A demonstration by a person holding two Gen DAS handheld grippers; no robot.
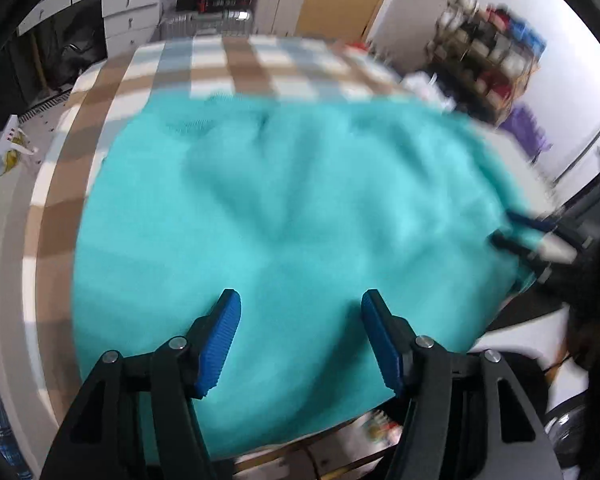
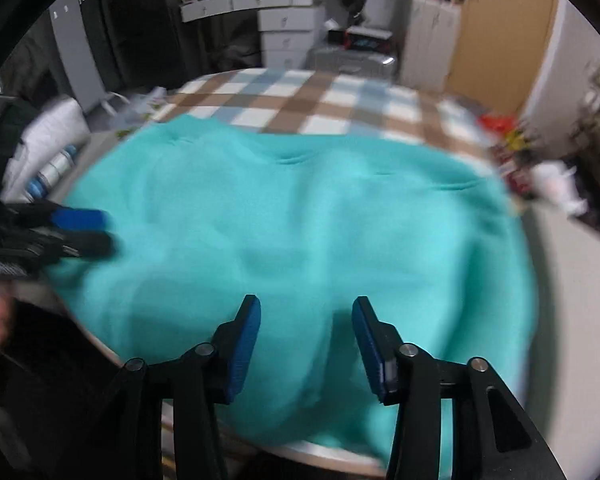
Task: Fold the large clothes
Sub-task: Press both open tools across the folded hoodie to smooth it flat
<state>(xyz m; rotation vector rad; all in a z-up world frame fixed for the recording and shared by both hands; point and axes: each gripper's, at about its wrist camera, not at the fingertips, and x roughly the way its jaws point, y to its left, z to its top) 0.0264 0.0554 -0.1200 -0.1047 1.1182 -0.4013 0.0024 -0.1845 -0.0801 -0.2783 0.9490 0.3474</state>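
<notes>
A large teal garment [image 1: 300, 180] lies spread and rumpled over a bed with a checked blanket [image 1: 236, 64]. My left gripper [image 1: 302, 300] hovers over the garment's near part, its blue pads [image 1: 220, 344] wide apart with nothing pinched. In the right wrist view the same garment [image 2: 300, 208] fills the middle, and my right gripper [image 2: 306, 308] is open above its near edge. Each gripper shows blurred in the other's view: the right gripper [image 1: 516, 232] at the cloth's right edge, the left gripper [image 2: 88, 232] at its left edge.
White drawers [image 1: 128, 12] and a grey case [image 1: 208, 24] stand beyond the bed. A cluttered shelf [image 1: 488, 60] lines the right wall. A pillow [image 2: 48, 140] lies at the bed's left side. A person's dark sleeve [image 1: 596, 280] is at the right.
</notes>
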